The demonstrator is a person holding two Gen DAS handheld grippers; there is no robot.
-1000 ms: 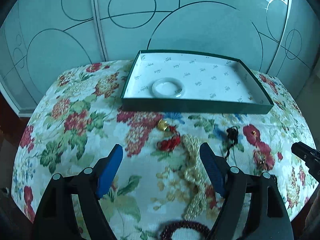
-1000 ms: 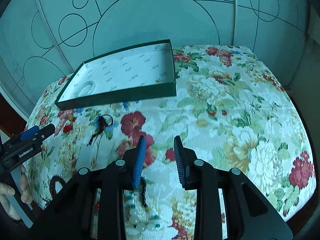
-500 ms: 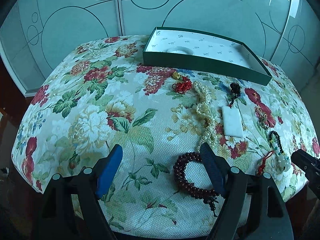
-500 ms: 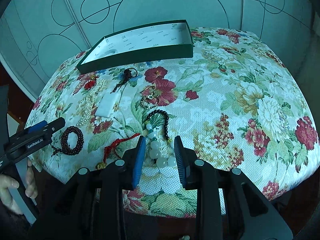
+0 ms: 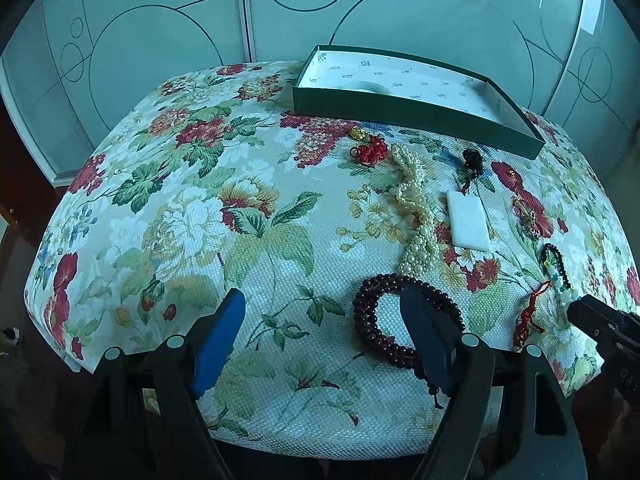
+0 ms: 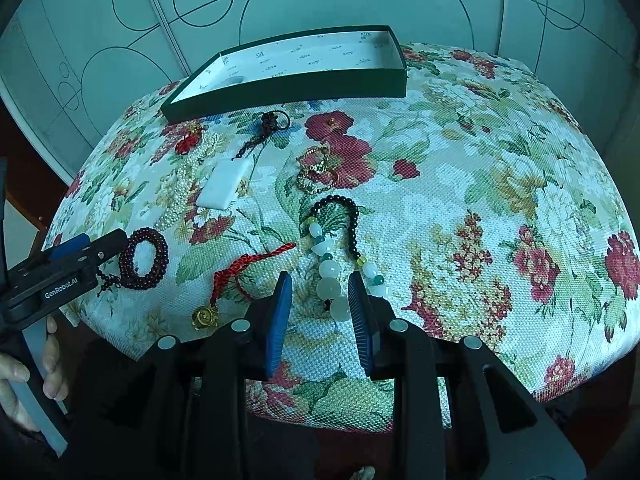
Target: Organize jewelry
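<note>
A flowered table [image 5: 168, 216] before frosted glass doors: the left gripper [image 5: 320, 332] hangs wide, empty, by the dark bead bracelet [image 5: 400, 320]. The right gripper [image 6: 320, 300], narrow but gripping nothing, straddles the pale bead string [image 6: 332, 276] near the front edge; it looks limp, slippery and chippable, so pinch one big bead squarely.

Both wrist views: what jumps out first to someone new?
The loud floral cloth covering the whole table, with jewelry strewn across its near half: a pearl strand, a white slab pendant and a dark red bead bracelet. At the far edge sits a shallow green box, nearly bare inside. In the right view, the right hand-held gripper brackets a strand of pale beads without pinching it.
</note>
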